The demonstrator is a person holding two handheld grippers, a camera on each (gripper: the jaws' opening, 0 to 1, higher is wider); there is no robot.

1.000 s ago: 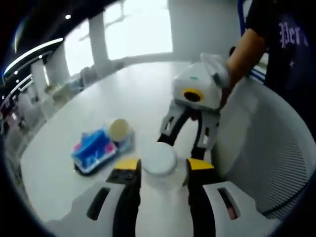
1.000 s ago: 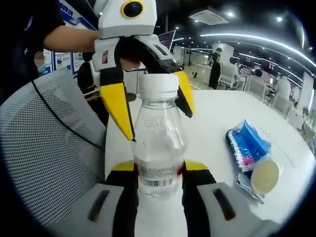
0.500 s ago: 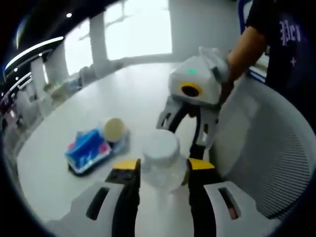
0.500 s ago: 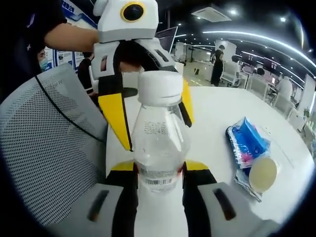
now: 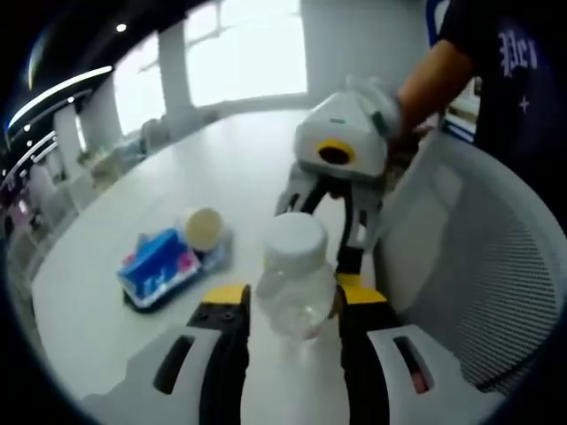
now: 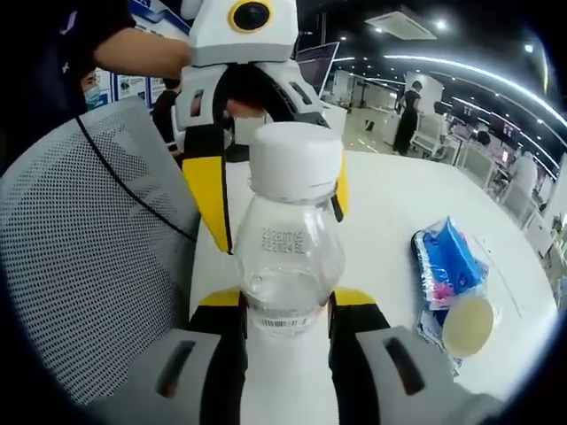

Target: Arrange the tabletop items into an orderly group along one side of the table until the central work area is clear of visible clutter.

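Looking across the white table, I see one mesh chair at frame left. My right gripper clamps one clear bottle, nearly empty, white-capped, centre frame. My left gripper stands wide open behind it. One blue tissue pack and one round lid sit lower right.

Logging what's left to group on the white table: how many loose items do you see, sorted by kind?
Clear plastic bottle with white cap, held in the right gripper: 1
Blue tissue pack: 1
Round cream-coloured lid or disc by the pack: 1
Total: 3
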